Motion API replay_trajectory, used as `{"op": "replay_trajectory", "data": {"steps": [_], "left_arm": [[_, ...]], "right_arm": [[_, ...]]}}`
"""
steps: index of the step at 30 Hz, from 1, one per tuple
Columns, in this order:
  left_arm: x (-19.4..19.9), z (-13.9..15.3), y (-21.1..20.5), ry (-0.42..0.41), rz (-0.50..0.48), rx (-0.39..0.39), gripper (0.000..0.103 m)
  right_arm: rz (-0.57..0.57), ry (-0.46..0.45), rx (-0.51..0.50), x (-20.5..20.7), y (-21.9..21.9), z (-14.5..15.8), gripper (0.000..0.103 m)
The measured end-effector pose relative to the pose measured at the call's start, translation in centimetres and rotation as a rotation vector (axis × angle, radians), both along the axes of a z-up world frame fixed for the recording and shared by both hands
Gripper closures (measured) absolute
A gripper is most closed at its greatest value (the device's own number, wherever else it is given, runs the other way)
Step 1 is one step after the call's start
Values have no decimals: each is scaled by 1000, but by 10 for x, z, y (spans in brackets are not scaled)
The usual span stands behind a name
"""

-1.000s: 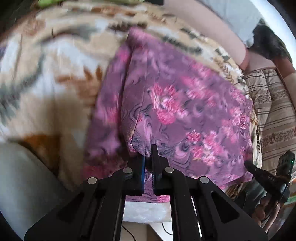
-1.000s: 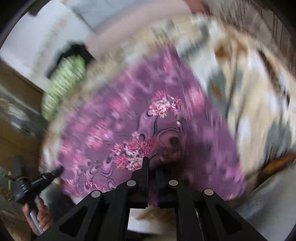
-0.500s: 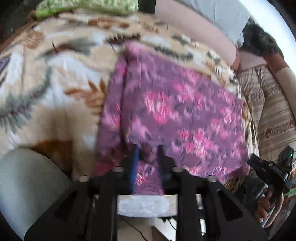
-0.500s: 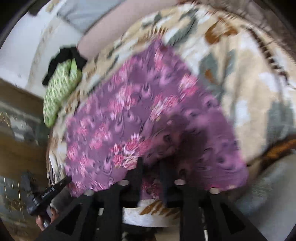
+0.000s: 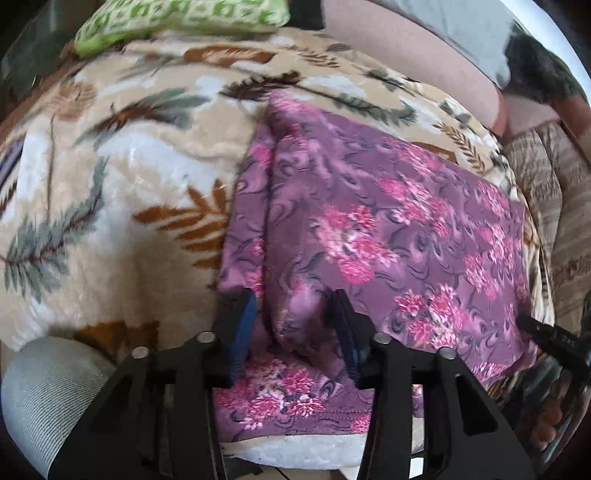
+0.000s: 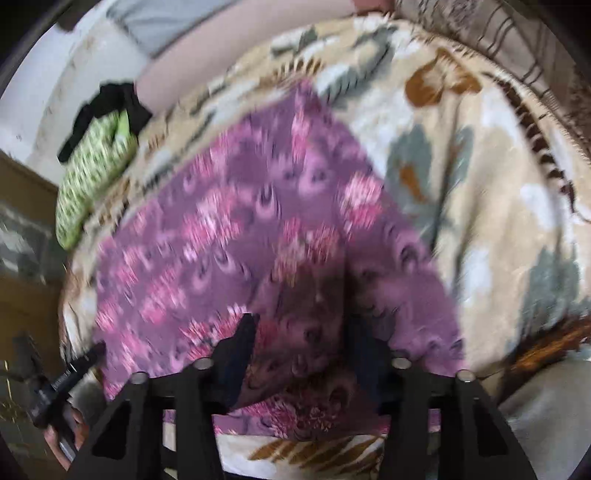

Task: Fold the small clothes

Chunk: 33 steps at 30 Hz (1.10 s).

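A purple garment with pink flowers (image 5: pixel 369 229) lies flat on the leaf-patterned blanket (image 5: pixel 110 166), its near edge at the bed's front. My left gripper (image 5: pixel 295 314) is open, its jaws apart over the garment's near left corner, with cloth lying between them. In the right wrist view the same garment (image 6: pixel 221 240) is blurred; my right gripper (image 6: pixel 303 343) is open over its near right corner, with cloth bunched between the fingers. Each gripper shows at the edge of the other's view.
A green patterned cloth (image 5: pixel 177 18) lies at the bed's far end, also in the right wrist view (image 6: pixel 96 173) next to a black item (image 6: pixel 110 107). A grey cushion (image 5: pixel 40 391) sits at the near left. A striped sofa (image 5: pixel 561 229) stands right.
Both grippers went from shut on the garment's near edge to open. The garment has dropped flat on the blanket and both grippers have drawn back toward the front edge.
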<state>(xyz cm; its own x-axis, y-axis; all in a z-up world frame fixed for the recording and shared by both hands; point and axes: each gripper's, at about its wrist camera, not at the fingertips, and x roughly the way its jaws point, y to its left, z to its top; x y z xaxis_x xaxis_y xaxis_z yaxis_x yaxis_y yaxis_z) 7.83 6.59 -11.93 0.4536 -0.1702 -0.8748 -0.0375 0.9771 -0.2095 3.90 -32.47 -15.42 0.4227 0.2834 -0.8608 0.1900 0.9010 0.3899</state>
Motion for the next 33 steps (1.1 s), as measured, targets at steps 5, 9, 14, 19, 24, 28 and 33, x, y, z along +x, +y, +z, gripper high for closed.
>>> {"op": "replay_trajectory", "data": {"steps": [5,9,14,19,24,28,33], "left_arm": [[-10,12,-8,-34,-11,33,97],[-24,27,-7,-44,-45,67,97],[-10,-5,-1,40,12,103,96],[-18,10,12,12,3,13,95],[-17,19,41,-25,130,-76,42],[-8,10,48,18,165,-102,41],[-6,5,40,40,120,-114,40]], "right_arm": [[-13,-117,-98,-17,5,26,90],[-34,-147,-189,-33,8,38,91],[-46,27,-90,-7,-1,1,91],[-99,-41,41,-15,-25,11,88],[-225,-240,43,-36,-45,46,62],[-204,-372,34,-48,-43,69,26],[-13,-423,54,-39,0,85,26]]}}
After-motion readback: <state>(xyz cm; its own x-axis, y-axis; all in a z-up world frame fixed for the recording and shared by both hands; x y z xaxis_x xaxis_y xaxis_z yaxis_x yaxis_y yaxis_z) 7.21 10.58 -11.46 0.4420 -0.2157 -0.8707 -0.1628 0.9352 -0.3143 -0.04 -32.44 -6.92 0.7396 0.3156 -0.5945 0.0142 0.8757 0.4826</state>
